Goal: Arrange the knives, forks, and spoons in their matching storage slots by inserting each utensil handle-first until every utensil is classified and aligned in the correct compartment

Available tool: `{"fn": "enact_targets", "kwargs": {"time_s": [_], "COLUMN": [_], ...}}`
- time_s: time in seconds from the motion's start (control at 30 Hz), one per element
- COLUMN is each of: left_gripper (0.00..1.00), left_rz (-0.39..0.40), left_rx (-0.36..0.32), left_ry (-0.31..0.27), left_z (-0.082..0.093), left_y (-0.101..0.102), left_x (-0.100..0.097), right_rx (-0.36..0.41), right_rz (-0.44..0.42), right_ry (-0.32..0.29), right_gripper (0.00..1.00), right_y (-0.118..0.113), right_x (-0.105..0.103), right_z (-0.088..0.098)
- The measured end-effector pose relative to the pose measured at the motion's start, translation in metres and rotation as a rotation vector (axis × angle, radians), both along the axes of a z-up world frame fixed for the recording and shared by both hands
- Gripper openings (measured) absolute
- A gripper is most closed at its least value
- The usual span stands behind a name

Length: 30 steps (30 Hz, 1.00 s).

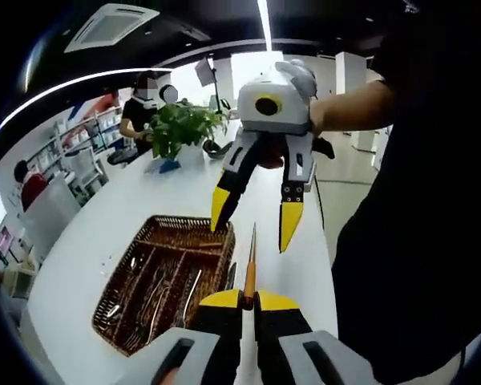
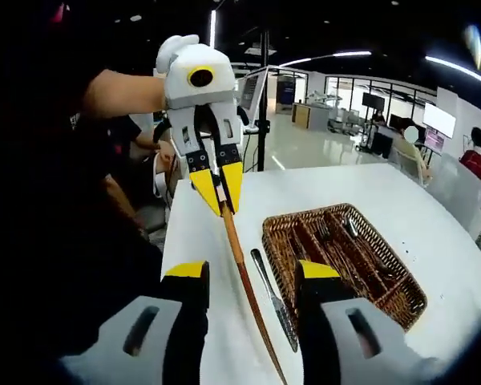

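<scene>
White table (image 2: 433,216), wooden-handled utensil (image 2: 244,277) lengthwise

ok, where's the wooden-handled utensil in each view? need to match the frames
Left gripper view: the wooden-handled utensil stands low centre, clamped between that view's own jaws, tip pointing up toward the right gripper.
Right gripper view: it runs diagonally from the left gripper at upper centre down to the bottom edge.
Shared landmark: the wicker tray on the white table.
</scene>
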<state>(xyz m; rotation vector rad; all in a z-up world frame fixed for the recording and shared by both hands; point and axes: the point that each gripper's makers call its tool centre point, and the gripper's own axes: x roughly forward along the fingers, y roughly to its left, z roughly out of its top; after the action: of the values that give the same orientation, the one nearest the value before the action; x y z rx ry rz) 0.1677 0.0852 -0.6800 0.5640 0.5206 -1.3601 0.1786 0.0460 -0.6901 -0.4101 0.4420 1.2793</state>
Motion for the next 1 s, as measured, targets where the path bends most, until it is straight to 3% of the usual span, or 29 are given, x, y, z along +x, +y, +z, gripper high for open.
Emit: {"fn": "enact_targets", "kwargs": {"time_s": [0.17, 0.43, 0.63, 1.0], "left_gripper": [0.03, 0.03, 0.03, 0.03], "left_rz": [-0.017, -0.032, -0.033, -0.038], "left_rx": [-0.016, -0.036, -0.048, -0.057], "left_ry": [-0.018, -0.021, -0.021, -0.029], "left_z": [0.007, 0.012, 0.016, 0.019], "left_y": [-0.005, -0.009, -0.012, -0.013], "left_x": [-0.002, -0.005, -0.006, -0.005], "right_rx": [-0.008, -0.02, -0.02, -0.024], "right_rz": [0.034, 0.07, 0.085, 0.09], "right_ry": [0.007, 0.014, 0.005, 0.025], "right_gripper": [0.31, 0.24, 0.13, 0.06], "right_y": [0.008, 0.016, 0.019, 0.019], "right_x": [-0.003, -0.005, -0.006, -0.008], "right_z": [-0.001, -0.003, -0.003, -0.005]}}
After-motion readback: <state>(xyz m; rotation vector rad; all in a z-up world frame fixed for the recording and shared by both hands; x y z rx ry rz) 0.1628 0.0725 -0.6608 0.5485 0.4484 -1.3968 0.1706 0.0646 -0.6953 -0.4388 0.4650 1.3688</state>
